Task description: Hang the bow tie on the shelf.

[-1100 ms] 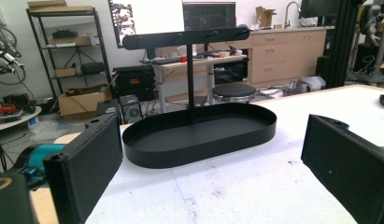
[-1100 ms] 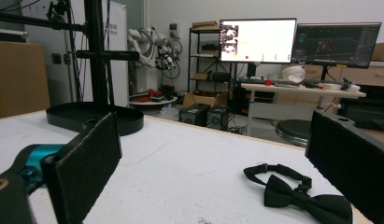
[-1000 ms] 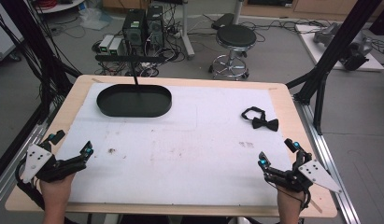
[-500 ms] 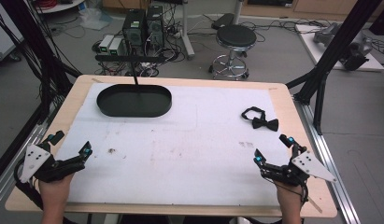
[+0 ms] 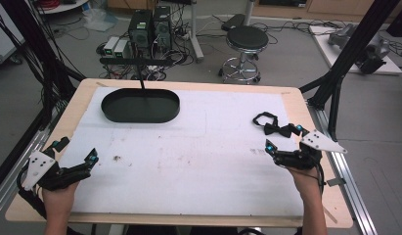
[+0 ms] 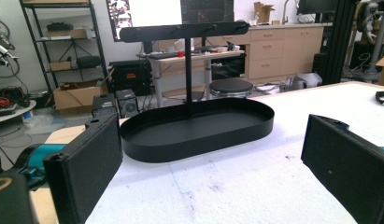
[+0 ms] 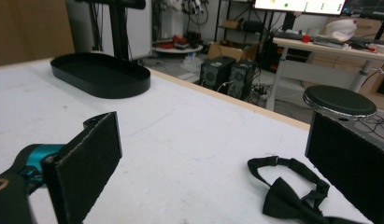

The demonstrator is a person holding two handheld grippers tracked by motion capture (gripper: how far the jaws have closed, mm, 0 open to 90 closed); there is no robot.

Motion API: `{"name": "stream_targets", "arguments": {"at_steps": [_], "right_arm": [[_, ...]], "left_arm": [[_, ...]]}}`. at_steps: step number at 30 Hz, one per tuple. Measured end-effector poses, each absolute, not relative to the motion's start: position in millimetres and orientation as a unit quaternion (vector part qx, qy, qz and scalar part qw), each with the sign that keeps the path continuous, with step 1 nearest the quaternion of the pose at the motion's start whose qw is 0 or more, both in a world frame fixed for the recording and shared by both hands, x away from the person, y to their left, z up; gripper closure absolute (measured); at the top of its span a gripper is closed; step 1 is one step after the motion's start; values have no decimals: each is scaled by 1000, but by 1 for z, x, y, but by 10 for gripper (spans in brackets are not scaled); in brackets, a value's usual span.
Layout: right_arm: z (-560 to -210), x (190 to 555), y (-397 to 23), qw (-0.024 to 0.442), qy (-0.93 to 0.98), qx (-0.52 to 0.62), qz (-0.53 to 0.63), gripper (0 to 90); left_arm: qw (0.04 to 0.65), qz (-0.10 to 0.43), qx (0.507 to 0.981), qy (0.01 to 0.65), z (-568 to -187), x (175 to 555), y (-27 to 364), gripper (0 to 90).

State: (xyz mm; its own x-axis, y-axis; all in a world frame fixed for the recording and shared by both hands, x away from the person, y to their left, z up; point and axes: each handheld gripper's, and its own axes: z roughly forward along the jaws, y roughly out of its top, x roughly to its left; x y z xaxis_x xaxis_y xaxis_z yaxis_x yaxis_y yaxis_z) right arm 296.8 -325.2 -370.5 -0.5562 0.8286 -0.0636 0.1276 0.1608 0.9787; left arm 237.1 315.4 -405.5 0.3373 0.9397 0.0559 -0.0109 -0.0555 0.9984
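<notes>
The black bow tie (image 5: 273, 125), lying at about 2 o'clock on the table (image 5: 198, 161) just ahead of the spread right hand-held gripper (image 5: 284, 139), is judged light, soft and floppy, and is best pinched at its thicker central knot.

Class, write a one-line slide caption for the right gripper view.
Open right gripper approaching a black bow tie on the white table.

Left gripper (image 5: 75, 156) and right gripper (image 5: 283, 138) low over the table, fingers (image 6: 84, 170) wide apart.
</notes>
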Motion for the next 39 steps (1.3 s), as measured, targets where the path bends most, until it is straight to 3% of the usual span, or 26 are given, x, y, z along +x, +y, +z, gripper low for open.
{"name": "stream_targets", "arguments": {"at_steps": [13,18,29,36,37,39], "right_arm": [[-352,378,-319,278,732,354,513,30],[-373,409,-310,250,765,373,461,31],[-417,441,-307,201,794,411,401,33],[-429,449,-311,196,790,434,386,70],[-431,450,-310,199,793,439,372,187],[-433,452,-312,201,791,450,364,208]], "left_arm": [[559,421,595,395,-408,240,317,58],[560,419,595,397,-408,240,317,59],[563,417,591,399,-409,239,319,58],[563,416,591,401,-410,238,320,58],[563,416,591,402,-410,239,319,58],[561,416,594,400,-410,239,319,59]]}}
